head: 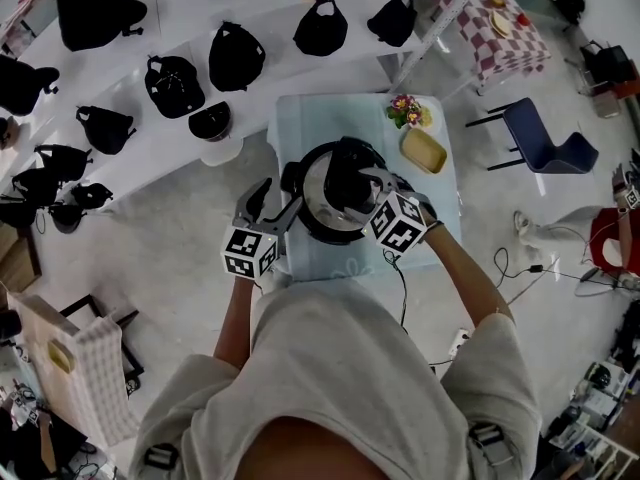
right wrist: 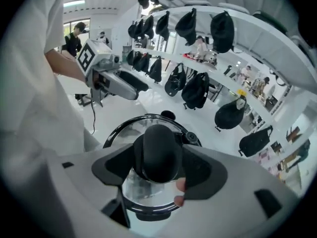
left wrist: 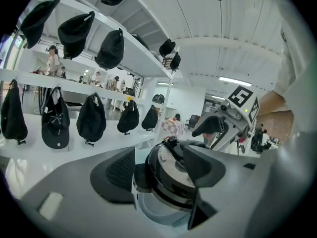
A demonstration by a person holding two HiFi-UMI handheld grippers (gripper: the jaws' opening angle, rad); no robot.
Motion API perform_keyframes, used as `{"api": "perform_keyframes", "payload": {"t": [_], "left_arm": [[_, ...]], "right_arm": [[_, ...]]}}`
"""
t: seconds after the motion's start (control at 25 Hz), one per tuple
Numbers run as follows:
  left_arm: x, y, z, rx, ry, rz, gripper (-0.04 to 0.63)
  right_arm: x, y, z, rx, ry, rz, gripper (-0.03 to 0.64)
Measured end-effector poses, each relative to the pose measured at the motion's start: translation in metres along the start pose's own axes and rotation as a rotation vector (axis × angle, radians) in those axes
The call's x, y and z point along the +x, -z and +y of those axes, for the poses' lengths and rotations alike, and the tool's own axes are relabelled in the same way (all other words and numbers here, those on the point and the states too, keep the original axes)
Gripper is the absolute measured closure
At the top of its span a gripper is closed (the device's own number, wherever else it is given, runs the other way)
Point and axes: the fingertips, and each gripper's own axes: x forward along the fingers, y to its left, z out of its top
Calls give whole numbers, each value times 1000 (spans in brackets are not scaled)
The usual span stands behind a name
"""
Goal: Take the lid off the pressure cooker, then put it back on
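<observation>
Right gripper (right wrist: 158, 157) — my jaws narrow, clamped on the black knob (right wrist: 157, 148) of the lid (right wrist: 130, 133), which lies on the pressure cooker (head: 332, 233).
Left gripper (left wrist: 161, 171) — my jaws wide, set about the cooker's left side; whether they touch it I cannot tell.
Cooker: middle of the table (head: 300, 123), toward its near edge.
Flowers (head: 404, 109): far right corner. Yellow tray (head: 424, 150): right edge.
Room: white shelves (head: 150, 143) of black caps (head: 173, 83); blue chair (head: 548, 138) on the pale floor.
</observation>
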Motion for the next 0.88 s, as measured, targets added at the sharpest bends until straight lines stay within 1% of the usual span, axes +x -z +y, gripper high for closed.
{"api": "perform_keyframes", "payload": {"t": [0.12,0.24,0.36,0.64,0.72,0.88], "left_arm": [[-3,1,0,-2,-13,0,310],[-8,2,1,-5,-32,-3,310],[-13,5,6,-13,-48,-2,310],[-20,13,8,-34,-65,8,310],[-21,14,8,-38,-66,8,310],[-21,15,7,-43,-65,8,311]], "right_arm": [[7,1,2,-58,-62,48,333],[14,3,3,-52,-109,77,333],[20,5,0,-40,-131,108,333],[32,7,3,-86,-223,187,330],[36,7,4,-79,-258,205,325],[40,9,4,-32,-325,238,327]]}}
